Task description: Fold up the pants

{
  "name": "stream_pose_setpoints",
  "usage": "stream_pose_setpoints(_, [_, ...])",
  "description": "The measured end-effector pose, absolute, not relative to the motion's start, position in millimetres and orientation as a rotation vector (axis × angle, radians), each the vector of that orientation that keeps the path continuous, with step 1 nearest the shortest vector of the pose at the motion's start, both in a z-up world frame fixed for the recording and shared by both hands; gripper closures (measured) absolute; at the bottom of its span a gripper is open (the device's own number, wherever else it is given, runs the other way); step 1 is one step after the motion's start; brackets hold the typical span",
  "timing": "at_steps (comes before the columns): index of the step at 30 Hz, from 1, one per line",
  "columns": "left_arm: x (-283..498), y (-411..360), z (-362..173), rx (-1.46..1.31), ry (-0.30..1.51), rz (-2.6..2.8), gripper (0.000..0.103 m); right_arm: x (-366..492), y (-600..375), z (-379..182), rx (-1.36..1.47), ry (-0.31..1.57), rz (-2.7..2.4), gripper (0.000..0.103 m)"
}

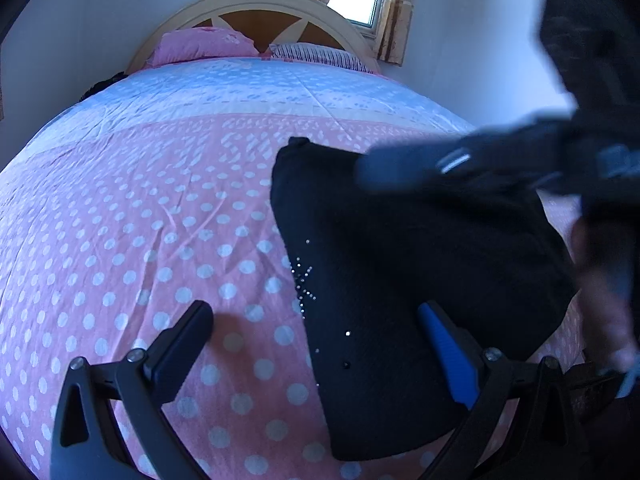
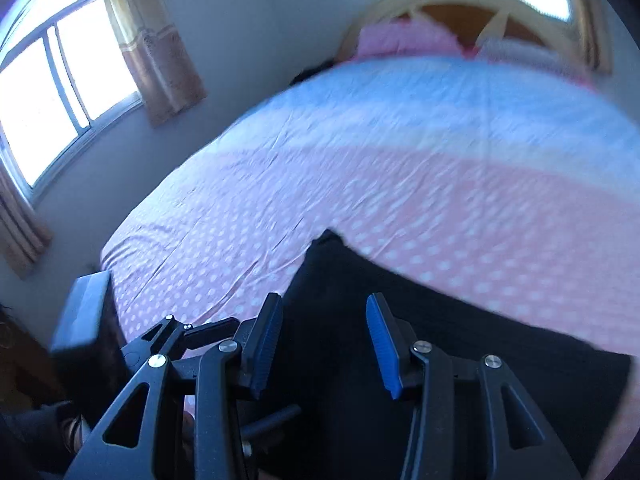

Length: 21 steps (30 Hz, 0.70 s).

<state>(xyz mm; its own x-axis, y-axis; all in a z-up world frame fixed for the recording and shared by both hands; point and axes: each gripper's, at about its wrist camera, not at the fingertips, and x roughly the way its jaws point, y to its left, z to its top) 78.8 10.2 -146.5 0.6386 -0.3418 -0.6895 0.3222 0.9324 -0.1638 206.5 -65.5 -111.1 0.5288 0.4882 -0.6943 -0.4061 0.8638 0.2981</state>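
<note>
Black pants (image 1: pixel 400 280) lie folded on the dotted bedspread (image 1: pixel 140 220) toward four o'clock, left gripper (image 1: pixel 316 320) gaping empty over their edge, right gripper (image 2: pixel 324 336) likewise released above them; risk: a careless regrasp catches one layer only and drags the fold apart.

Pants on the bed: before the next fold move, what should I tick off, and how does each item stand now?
1. Pants lie on the bedspread: ok.
2. Left gripper open, empty: ok.
3. Right gripper open, over the dark cloth, holding nothing: ok.
4. Pants folded into a compact shape: looks so in the left wrist view; layers cannot tell.
5. Near edge of the pants in view: not ok, hidden behind the grippers.
6. Right wrist view sharp enough to judge: not ok, blurred.
</note>
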Motion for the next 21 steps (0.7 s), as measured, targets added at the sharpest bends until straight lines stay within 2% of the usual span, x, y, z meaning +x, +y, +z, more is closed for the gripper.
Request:
stream_pose_setpoints(2, [78.8, 9.6, -147.6, -0.022, 0.793, -0.378, 0.0, 225.9, -62.6, -139.7, 0.087, 0.966, 0.467, 0.057])
stream_pose_setpoints(6, [78.3, 8.1, -147.2, -0.015, 0.79, -0.378, 0.0, 232.1, -81.6, -144.6, 0.223, 0.941, 0.501, 0.057])
stream_pose_setpoints(10, [76.9, 9.5, -143.7, -0.026, 0.798, -0.384, 0.0, 201.9, -96.4, -123.9, 0.19, 0.864, 0.442, 0.056])
stream_pose_setpoints(13, [79.0, 16.9, -135.7, -0.07, 0.791, -0.392, 0.0, 167.4, -122.3, -110.4, 0.163, 0.782, 0.375, 0.048])
stream_pose_setpoints(17, [84.7, 26.4, -125.6, -0.124, 0.759, -0.397, 0.0, 128.2, -175.0, -99.9, 0.152, 0.707, 0.229, 0.047])
stream_pose_setpoints(21, [97.9, 27.1, -128.1, -0.161, 0.791, -0.411, 0.0, 116.2, -227.2, -108.1, 0.27, 0.726, 0.133, 0.04])
